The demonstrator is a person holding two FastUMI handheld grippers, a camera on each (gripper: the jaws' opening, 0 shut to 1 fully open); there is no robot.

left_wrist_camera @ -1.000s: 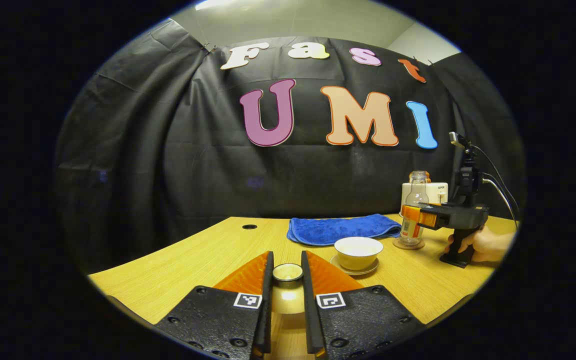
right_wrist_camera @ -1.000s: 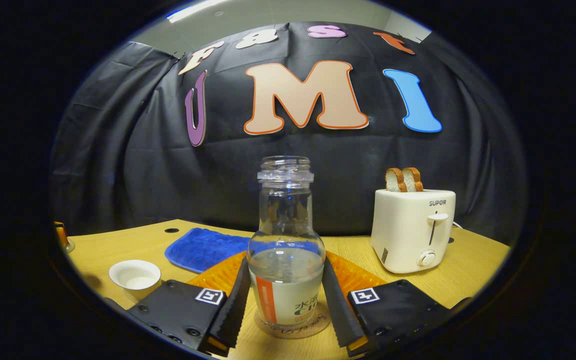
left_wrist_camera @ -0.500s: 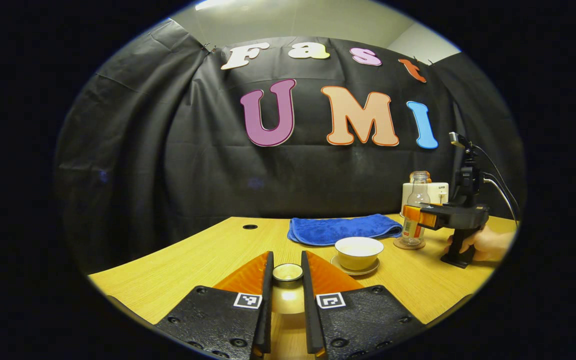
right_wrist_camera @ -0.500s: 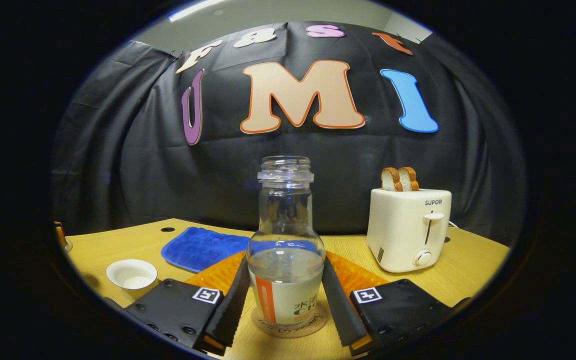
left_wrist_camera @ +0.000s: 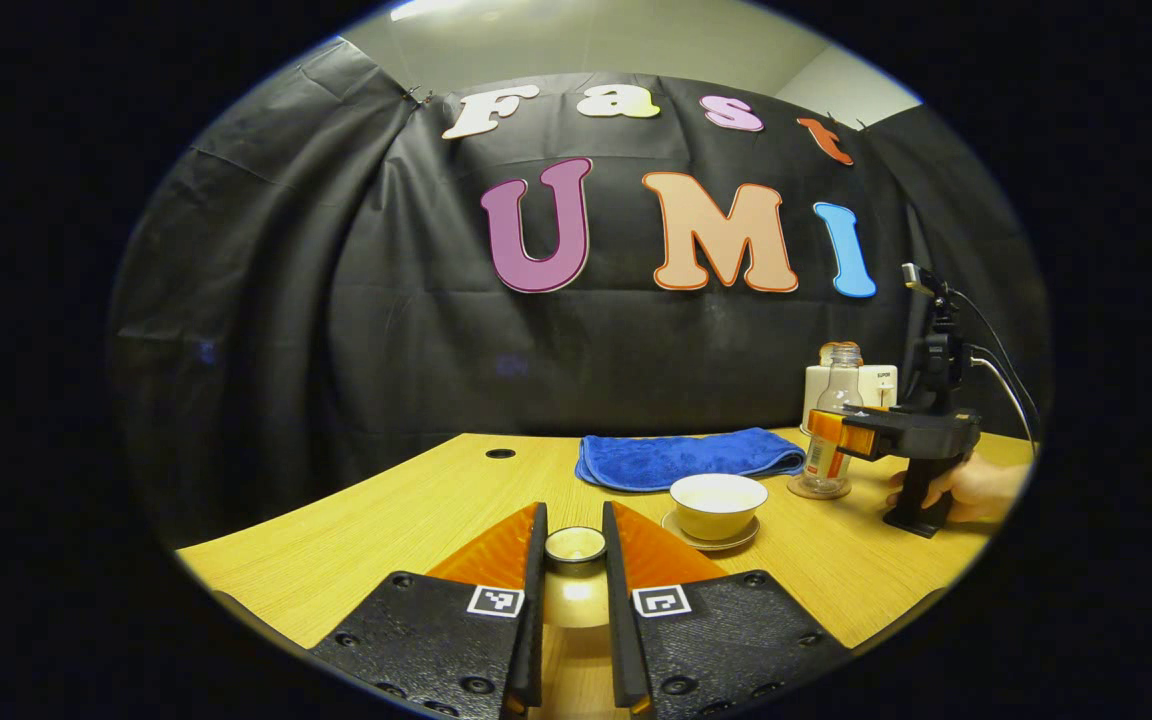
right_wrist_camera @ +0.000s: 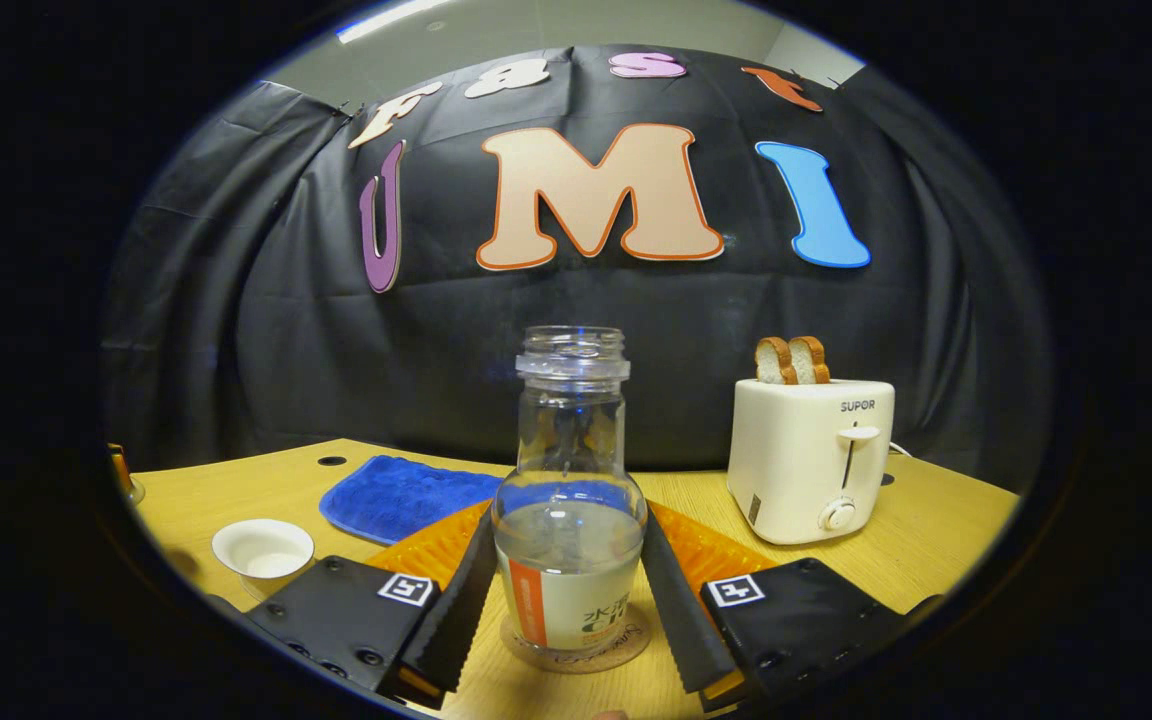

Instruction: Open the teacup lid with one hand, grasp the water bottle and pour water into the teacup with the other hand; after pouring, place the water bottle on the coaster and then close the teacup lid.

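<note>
Two grippers work over a light wooden surface point(left_wrist_camera: 416, 510). In the left gripper view, the left gripper point(left_wrist_camera: 574, 560) has its fingers drawn close on the small round knob of a pale ceramic teacup lid point(left_wrist_camera: 575, 545), one on each side. Past it and to the right, a cream ceramic teacup point(left_wrist_camera: 717, 503) sits open on its matching saucer point(left_wrist_camera: 706, 540), with a folded blue cloth point(left_wrist_camera: 686, 457) behind. Farther right, a hand point(left_wrist_camera: 971, 487) holds the right gripper point(left_wrist_camera: 826, 437) at the bottle.

In the right gripper view, the clear uncapped water bottle point(right_wrist_camera: 569, 520), part full and carrying a white and orange label, stands upright on a round cork coaster point(right_wrist_camera: 576, 645). The right gripper point(right_wrist_camera: 568, 590) has a finger on each side of the bottle's lower body; they seem slightly clear of it, though contact is hard to judge here. A white toaster point(right_wrist_camera: 811, 455) with two bread slices point(right_wrist_camera: 788, 360) stands to the right, the teacup point(right_wrist_camera: 263, 548) to the far left.
</note>
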